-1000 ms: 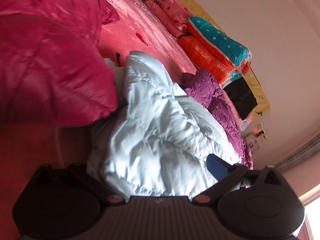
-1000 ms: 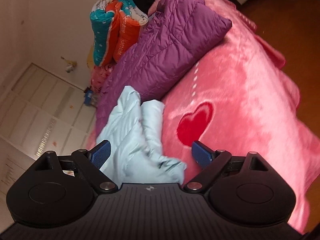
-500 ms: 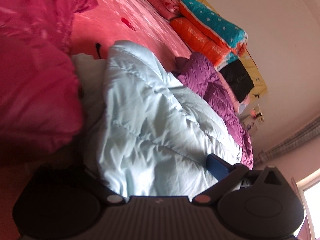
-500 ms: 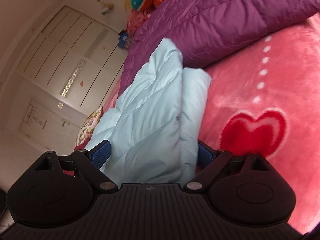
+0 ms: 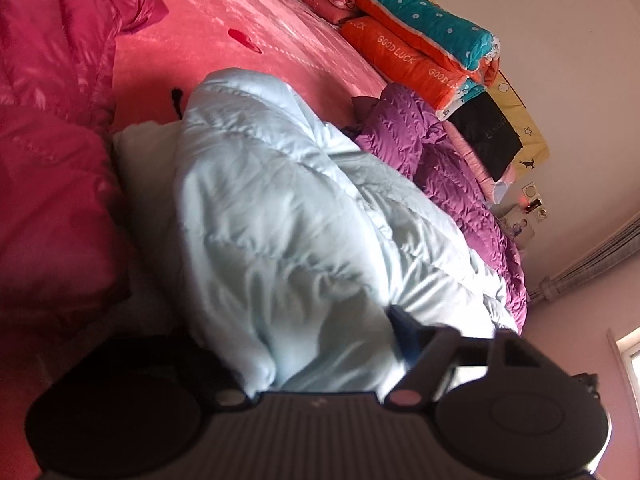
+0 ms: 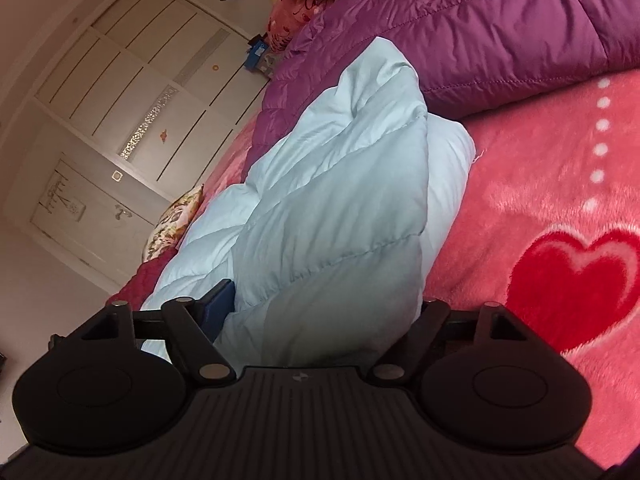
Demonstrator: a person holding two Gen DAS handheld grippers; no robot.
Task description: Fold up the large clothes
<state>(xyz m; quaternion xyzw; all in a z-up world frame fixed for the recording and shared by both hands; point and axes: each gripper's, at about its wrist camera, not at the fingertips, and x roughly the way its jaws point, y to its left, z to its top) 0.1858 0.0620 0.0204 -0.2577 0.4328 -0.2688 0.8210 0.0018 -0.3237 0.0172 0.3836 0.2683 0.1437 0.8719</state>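
Both grippers pushed deeper, left gripper [image 5: 316, 344] and right gripper [image 6: 324, 308] spread around pale blue jacket [image 5: 280, 216].

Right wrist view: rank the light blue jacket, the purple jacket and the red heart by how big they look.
1. Light blue jacket and purple jacket: they fill about the same area. The blue one is closer to the camera and the purple one is cut off by the frame, so I won't rank them.
2. Red heart: clearly the smallest.

Pale blue quilted puffer jacket [image 5: 280, 216]; purple quilted coat [image 6: 480, 28]; pink plush blanket [image 6: 540, 184] with red hearts, white dots.
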